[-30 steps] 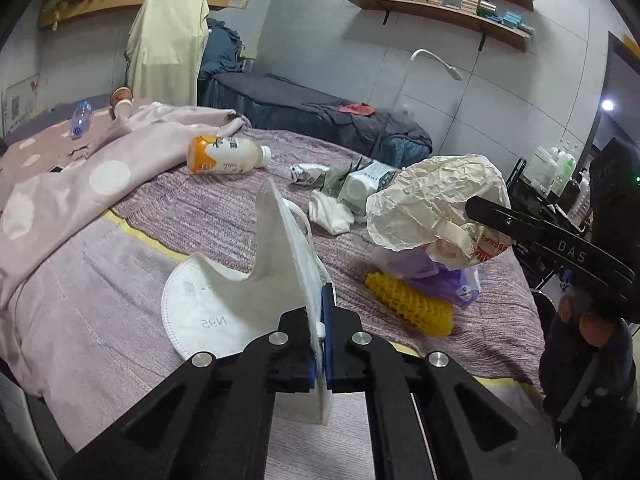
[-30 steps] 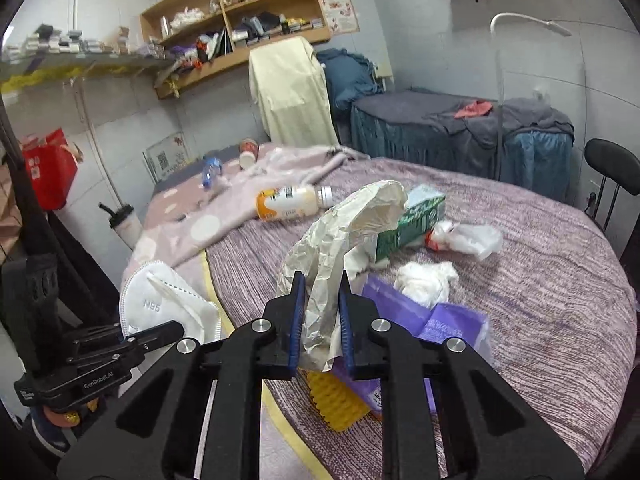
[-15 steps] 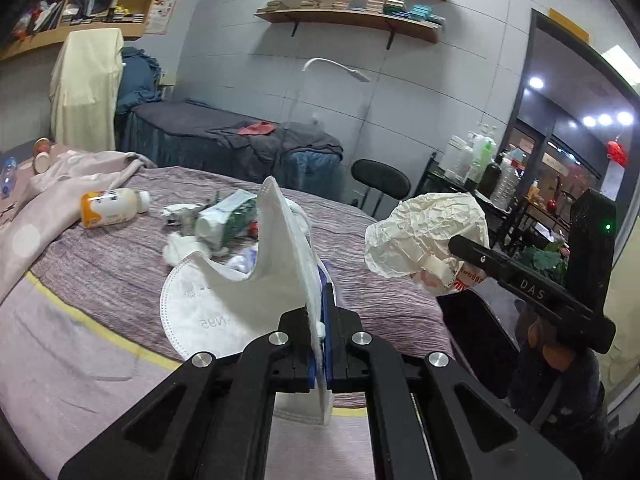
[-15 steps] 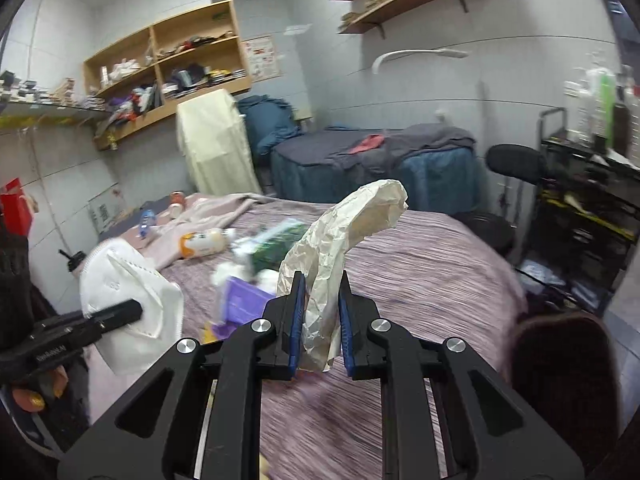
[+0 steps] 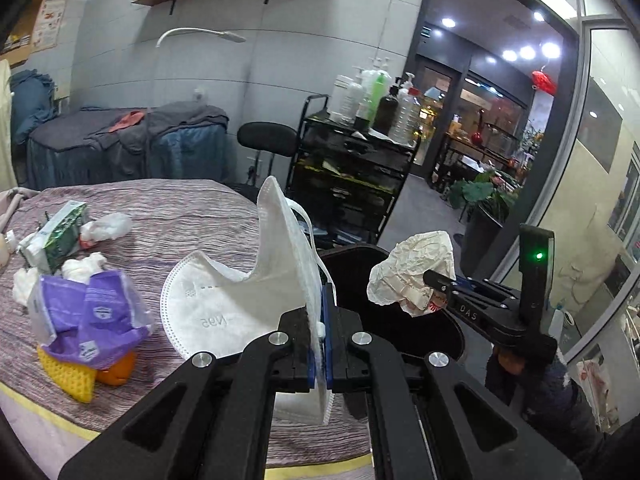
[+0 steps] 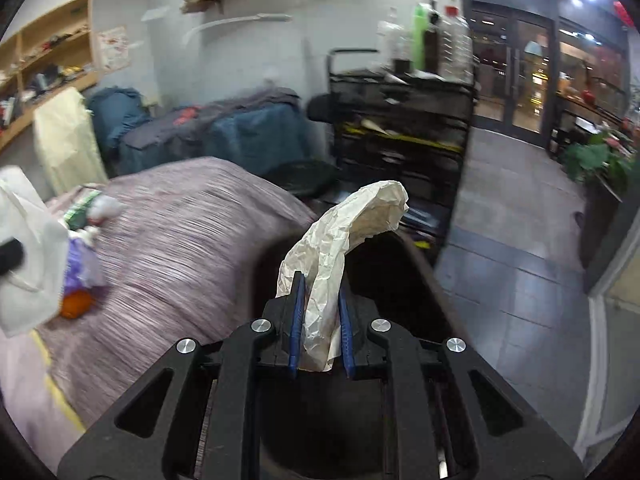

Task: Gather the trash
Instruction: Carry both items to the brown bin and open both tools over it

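My left gripper (image 5: 321,328) is shut on a white N95 mask (image 5: 256,296) and holds it up at the bed's right edge. My right gripper (image 6: 319,320) is shut on a crumpled beige paper wrapper (image 6: 352,232), over a dark bin (image 6: 384,264) beside the bed. The right gripper (image 5: 434,280) with the wrapper (image 5: 412,268) also shows in the left wrist view, above the bin (image 5: 400,320). The mask shows blurred at the left of the right wrist view (image 6: 28,260).
The striped purple bedspread (image 5: 180,220) carries a purple wrapper (image 5: 88,316), a yellow foam net (image 5: 68,372), tissues (image 5: 106,226) and a green carton (image 5: 60,236). A black trolley (image 5: 352,168) with bottles and a stool (image 5: 266,140) stand behind. A tiled floor (image 6: 512,288) lies to the right.
Both grippers have swung right, away from the bed's middle toward the bin, each still holding its item. The right gripper now hangs over the bin opening.
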{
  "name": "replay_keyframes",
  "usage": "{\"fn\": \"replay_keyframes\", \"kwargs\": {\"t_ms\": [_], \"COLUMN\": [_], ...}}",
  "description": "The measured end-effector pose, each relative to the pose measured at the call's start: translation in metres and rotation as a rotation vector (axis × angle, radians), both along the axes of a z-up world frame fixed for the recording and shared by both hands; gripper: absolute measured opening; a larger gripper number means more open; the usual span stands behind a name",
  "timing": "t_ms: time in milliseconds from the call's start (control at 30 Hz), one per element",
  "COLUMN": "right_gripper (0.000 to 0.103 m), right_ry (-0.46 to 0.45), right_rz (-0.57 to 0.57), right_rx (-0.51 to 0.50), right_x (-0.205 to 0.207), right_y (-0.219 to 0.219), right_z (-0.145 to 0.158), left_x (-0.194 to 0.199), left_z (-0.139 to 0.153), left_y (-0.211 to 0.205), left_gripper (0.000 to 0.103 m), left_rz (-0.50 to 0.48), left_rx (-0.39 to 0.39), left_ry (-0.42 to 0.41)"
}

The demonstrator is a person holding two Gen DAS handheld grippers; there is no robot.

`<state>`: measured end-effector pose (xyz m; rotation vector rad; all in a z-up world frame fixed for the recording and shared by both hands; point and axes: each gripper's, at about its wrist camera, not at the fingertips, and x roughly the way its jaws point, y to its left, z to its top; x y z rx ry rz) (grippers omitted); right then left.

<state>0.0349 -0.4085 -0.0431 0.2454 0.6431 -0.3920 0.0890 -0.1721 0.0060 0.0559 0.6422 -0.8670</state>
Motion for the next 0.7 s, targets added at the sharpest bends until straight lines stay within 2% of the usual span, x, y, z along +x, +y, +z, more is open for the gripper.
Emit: {"fn": "replay_keyframes", "kwargs": {"t_ms": [200,267,333,400,533,700], "right_gripper": [0.017,0.025,0.048,0.063,0.075,0.08], "right_ry": [0.128,0.155,0.176,0.172,0.152,0.107], "right_rz": [-0.073,-0.091,-0.103,-0.122,-0.178,-0.282], "right_rx": [0.005,0.019,0.034,0.041,0.027,0.016], "right_x": [-0.007,-0.006,-0.004,-0.006,-0.012,-0.033], "right_y": [-0.03,-0.037,-0.042,-0.044,-0.055,-0.075], "right_z": [-0.046,-0.06,-0.068,-0.071,-0.068,-0.055], "left_x": [-0.006,-0.006,-0.007,-0.009,-0.008,-0.007], "left_z": [-0.006,-0.009,-0.014,-0.018,-0.025,-0.035], "left_y": [-0.051,-0.065,-0.078,-0.089,-0.107,-0.128], "left_gripper": [0.003,0.003,0.003,0.003,0.003,0.003], "left_rz": [-0.074,-0.097,-0.114,-0.126,-0.141,-0.17], "left_rx": [0.042,0.055,0.069,0.081,0.107,0.135], "left_ry": [0.004,0.016,0.024,0.029,0.041,0.054]}}
